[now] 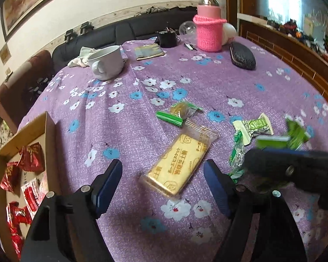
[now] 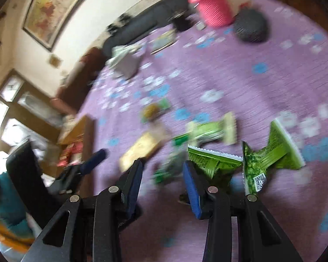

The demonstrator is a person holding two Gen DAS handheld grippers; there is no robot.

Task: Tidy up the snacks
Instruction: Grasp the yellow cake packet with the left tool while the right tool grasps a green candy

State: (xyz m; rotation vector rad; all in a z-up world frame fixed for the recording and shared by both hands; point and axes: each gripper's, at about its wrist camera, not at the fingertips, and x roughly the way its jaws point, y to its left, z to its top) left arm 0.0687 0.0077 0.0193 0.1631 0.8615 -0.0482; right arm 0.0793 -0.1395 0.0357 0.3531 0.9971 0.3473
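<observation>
Left gripper [image 1: 163, 182] spread, empty, above the yellow biscuit pack [image 1: 178, 163]; right gripper [image 2: 163, 174] partly spread, pinching nothing, green packets [image 2: 271, 159] just right; box [image 1: 48, 128] far left.

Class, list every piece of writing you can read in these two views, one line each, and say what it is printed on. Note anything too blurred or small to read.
"チーズビスケット", with larger yellow characters beside it that are hard to make out: on the yellow biscuit pack between the left gripper's fingers.
Green snack wrapper: pale lettering, too distorted to read.
Green packets in the right wrist view: fine print and a code square, too small.
Red snack packets in the cardboard box: white print, unreadable.
</observation>
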